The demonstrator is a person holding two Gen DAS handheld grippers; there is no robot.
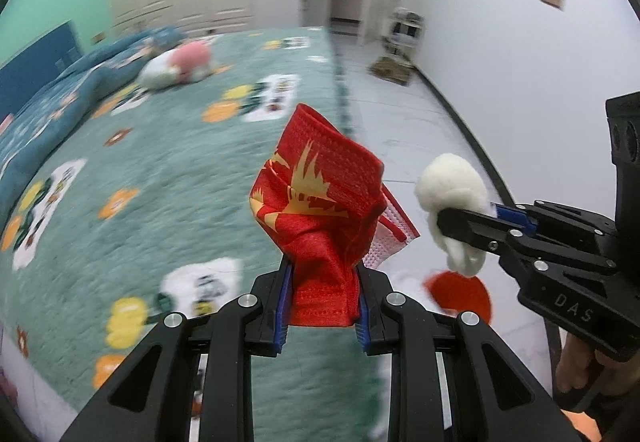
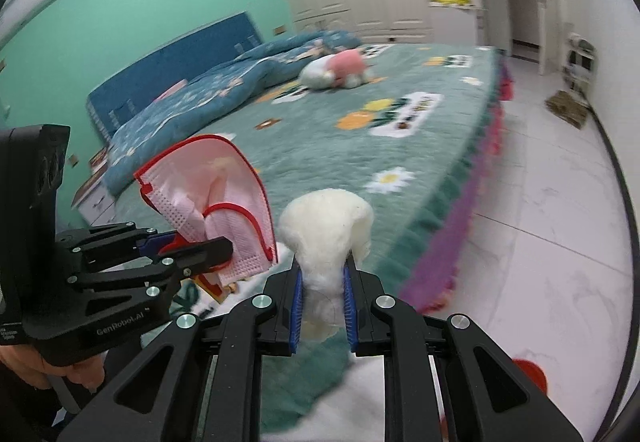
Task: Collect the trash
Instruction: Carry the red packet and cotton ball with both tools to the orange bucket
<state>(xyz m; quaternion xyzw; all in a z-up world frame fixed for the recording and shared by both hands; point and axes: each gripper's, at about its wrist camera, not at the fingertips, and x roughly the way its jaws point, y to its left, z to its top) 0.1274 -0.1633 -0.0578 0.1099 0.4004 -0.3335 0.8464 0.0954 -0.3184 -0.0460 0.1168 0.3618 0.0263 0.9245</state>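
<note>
- While both claws hang over the bed's [image 1: 168, 177] edge, we see the left gripper [image 1: 323, 302] clamped narrow on a red mask [image 1: 320, 209], its blue pads pressing the crumpled lower part from both sides.
- Most of the mask stands up and fans out beyond the fingertips; from the right wrist view its pale pink inner side with red edging [image 2: 224, 193] faces us.
- Our right gripper [image 2: 323, 306] is closed on a white cotton wad [image 2: 326, 226], squeezed between the blue pads.
- Above the pads the wad bulges into a round puff past the fingertips, and a little of it shows below the pads too.
- From the left wrist view the wad [image 1: 450, 181] sits just right of the mask, near it but apart, over the white floor [image 1: 408, 121].
- A red round thing [image 1: 460, 292] lies on the floor beneath the right gripper; we cannot tell what it is.
- Farther up the bed rests a pink and white plush toy [image 2: 340, 71], well apart from both claws.
- A hand [image 2: 48, 370] grips the left gripper's handle at the lower left of the right wrist view.
</note>
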